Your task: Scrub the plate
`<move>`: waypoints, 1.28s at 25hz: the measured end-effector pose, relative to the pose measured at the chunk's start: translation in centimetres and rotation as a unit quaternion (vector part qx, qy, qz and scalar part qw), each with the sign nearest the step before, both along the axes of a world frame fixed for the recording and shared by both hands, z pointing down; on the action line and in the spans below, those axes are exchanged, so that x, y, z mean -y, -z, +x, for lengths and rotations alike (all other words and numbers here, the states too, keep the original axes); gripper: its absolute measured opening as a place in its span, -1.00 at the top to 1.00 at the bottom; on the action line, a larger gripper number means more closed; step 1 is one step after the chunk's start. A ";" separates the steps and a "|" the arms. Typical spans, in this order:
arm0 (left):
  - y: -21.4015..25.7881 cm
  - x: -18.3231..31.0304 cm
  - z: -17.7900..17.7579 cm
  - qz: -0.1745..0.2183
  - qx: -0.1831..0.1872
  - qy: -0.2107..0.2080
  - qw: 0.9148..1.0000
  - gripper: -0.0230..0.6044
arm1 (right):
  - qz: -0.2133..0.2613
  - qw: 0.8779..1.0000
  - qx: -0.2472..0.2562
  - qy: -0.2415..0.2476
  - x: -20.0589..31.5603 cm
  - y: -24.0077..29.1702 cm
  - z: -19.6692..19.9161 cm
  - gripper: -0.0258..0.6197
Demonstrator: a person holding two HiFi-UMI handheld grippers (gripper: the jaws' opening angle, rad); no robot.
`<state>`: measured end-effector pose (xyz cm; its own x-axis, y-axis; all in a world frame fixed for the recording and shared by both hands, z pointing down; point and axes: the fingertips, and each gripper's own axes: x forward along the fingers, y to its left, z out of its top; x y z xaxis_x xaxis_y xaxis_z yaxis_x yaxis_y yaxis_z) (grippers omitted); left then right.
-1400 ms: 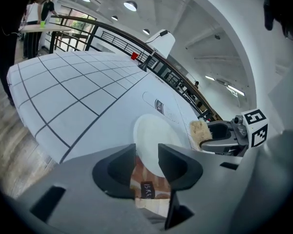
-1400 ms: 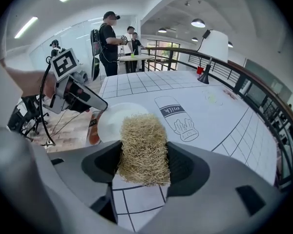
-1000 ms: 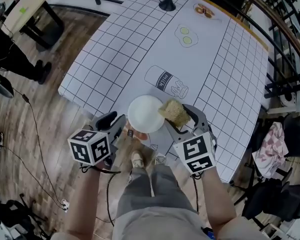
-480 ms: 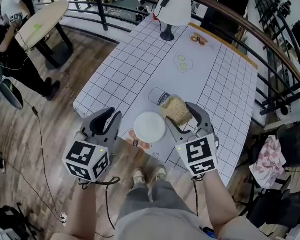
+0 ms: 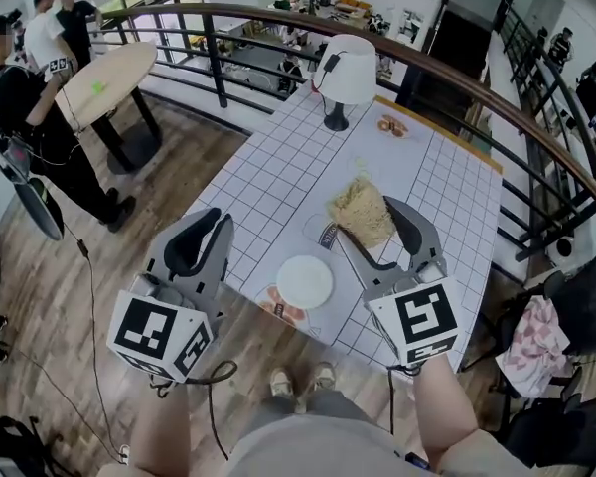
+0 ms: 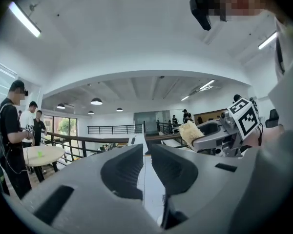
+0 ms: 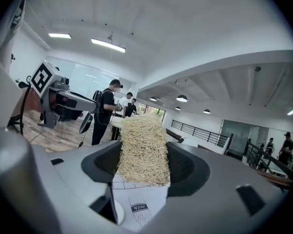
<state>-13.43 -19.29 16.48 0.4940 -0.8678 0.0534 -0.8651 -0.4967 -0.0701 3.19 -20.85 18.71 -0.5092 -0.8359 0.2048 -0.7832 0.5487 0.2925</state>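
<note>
A small white plate (image 5: 305, 281) lies on the grid-patterned table (image 5: 268, 177) near its front edge, with neither gripper touching it. My right gripper (image 5: 372, 212) hovers above and beyond the plate, shut on a straw-coloured fibrous scrub pad (image 5: 362, 211). In the right gripper view that scrub pad (image 7: 143, 150) fills the gap between the jaws, and a sliver of the plate (image 7: 118, 211) shows below. My left gripper (image 5: 207, 229) is raised to the plate's left. Its jaws (image 6: 146, 147) are closing to a narrow gap with nothing between them.
A white lamp (image 5: 346, 63) stands at the table's far end. Printed food drawings, including a milk carton (image 7: 139, 209), mark the tablecloth. A dark railing (image 5: 228, 13) curves behind. People (image 5: 35, 58) stand by a round wooden table (image 5: 104, 82) at the left.
Both grippers have lifted up and away from the plate, which stays on the table. The left jaws have narrowed. The scrub pad has risen with the right gripper.
</note>
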 end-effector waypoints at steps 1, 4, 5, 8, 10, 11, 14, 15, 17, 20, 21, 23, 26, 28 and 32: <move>1.0 -0.2 -0.1 0.010 0.006 0.001 1.000 0.73 | 0.011 1.000 0.001 0.004 -0.3 1.2 -0.1 0.06; 3.7 -1.0 0.0 0.043 0.019 0.003 0.999 0.75 | 0.044 0.999 0.007 0.012 -0.9 4.4 -0.6 0.06; 4.6 -1.3 0.1 0.055 0.023 0.003 0.998 0.76 | 0.052 0.998 0.011 0.015 -1.1 5.2 -0.7 0.06; 6.8 -2.4 0.3 0.088 0.033 0.003 0.996 0.78 | 0.072 0.997 0.022 0.027 -1.8 7.3 -1.3 0.06; 7.8 -3.7 0.2 0.107 0.037 0.003 0.994 0.81 | 0.083 0.996 0.032 0.031 -3.0 8.4 -1.8 0.06; 8.2 -4.4 0.2 0.114 0.038 0.004 0.993 0.82 | 0.087 0.995 0.037 0.032 -3.7 8.8 -1.9 0.06; 8.1 -4.8 0.6 0.120 0.045 0.007 0.992 0.86 | 0.104 0.993 0.048 0.039 -4.6 10.3 -1.8 0.06; 7.9 -4.6 0.8 0.118 0.046 0.008 0.992 0.87 | 0.104 0.992 0.051 0.043 -4.6 10.6 -1.6 0.06; 7.2 -4.4 1.0 0.111 0.042 0.008 0.993 0.88 | 0.108 0.991 0.052 0.055 -5.1 10.8 -1.5 0.06; 6.5 -5.0 0.8 0.110 0.035 0.009 0.993 0.88 | 0.111 0.990 0.048 0.067 -6.1 10.2 -1.4 0.06; 6.3 -5.4 0.8 0.109 0.031 0.012 0.993 0.88 | 0.106 0.991 0.050 0.068 -6.4 9.9 -1.3 0.06; 5.5 -6.3 0.6 0.099 0.020 0.020 0.995 0.88 | 0.092 0.992 0.058 0.070 -6.9 9.0 -1.1 0.06; 4.0 -7.2 0.7 0.082 0.016 0.020 0.996 0.88 | 0.074 0.993 0.057 0.068 -7.6 7.4 -0.5 0.06; 2.5 -7.6 1.0 0.062 0.029 0.017 0.998 0.89 | 0.060 0.994 0.055 0.068 -8.2 6.1 -0.3 0.06; 0.6 -8.1 1.4 0.029 0.030 0.010 0.999 0.88 | 0.043 0.994 0.068 0.079 -9.3 4.6 -0.5 0.06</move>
